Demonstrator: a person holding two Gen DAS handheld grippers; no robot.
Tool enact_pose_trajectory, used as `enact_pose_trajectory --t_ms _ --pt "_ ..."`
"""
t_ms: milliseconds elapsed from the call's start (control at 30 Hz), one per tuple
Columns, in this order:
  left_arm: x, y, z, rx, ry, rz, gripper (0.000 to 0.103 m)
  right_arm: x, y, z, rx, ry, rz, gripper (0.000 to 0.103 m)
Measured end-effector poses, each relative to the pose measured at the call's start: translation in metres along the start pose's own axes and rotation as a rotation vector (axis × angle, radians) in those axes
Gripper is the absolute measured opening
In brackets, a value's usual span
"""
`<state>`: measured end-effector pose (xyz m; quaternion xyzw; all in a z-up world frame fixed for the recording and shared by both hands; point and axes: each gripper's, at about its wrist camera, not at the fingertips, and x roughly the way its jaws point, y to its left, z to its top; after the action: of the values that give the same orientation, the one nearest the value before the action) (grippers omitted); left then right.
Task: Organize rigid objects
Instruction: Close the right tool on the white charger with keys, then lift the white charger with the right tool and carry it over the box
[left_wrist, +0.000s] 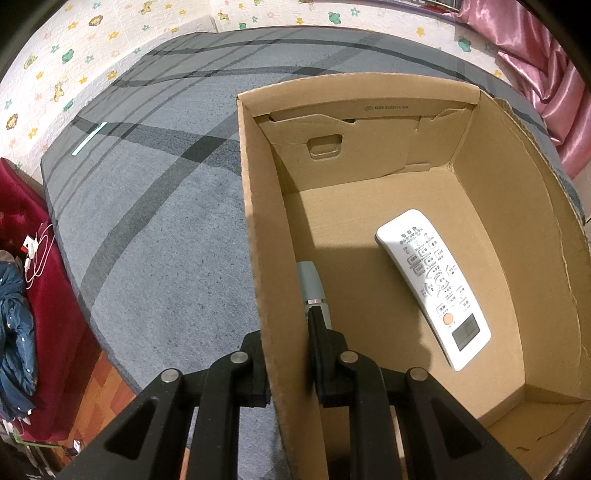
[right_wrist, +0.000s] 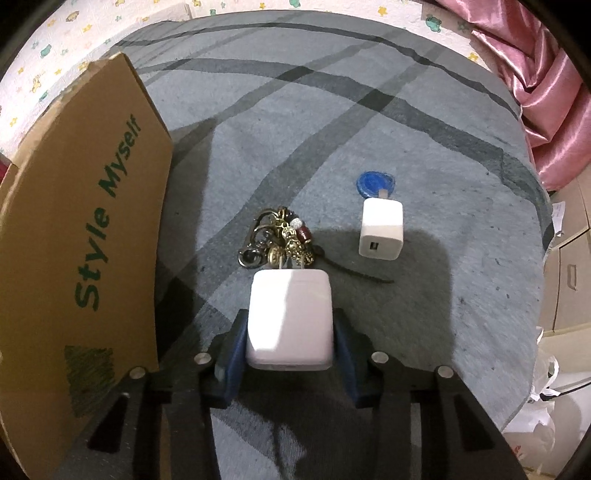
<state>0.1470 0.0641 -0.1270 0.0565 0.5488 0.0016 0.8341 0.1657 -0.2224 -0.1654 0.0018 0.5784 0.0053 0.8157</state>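
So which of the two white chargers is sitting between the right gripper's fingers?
The larger white charger, between the right gripper's blue pads by the keychain. The smaller charger lies apart beside the blue disc.

Both handheld tools are matte black plastic with angular linkage arms. The left gripper (left_wrist: 288, 354) carries four round silver pivot pins and triangular cut-outs in its outer arms, with narrow black fingers (left_wrist: 317, 332). The right gripper (right_wrist: 290, 354) shows matching pins and cut-outs, but its pads (right_wrist: 232, 354) are blue.
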Motion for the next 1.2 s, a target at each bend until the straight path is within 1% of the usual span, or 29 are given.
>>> enact_pose_trajectory --t_ms 200,533,1200 --pt "0.0 0.002 -0.001 -0.012 -0.002 -0.011 0.017 -0.015 -0.002 -0.004 -0.004 -0.018 0.0 0.045" --pt "0.0 -0.002 0.0 0.002 -0.001 0.008 0.017 -0.046 -0.001 -0.003 -0.004 -0.056 -0.004 0.045" --pt "0.0 -0.003 0.0 0.002 0.003 0.01 0.017 -0.097 0.011 0.001 -0.02 -0.127 -0.012 0.045"
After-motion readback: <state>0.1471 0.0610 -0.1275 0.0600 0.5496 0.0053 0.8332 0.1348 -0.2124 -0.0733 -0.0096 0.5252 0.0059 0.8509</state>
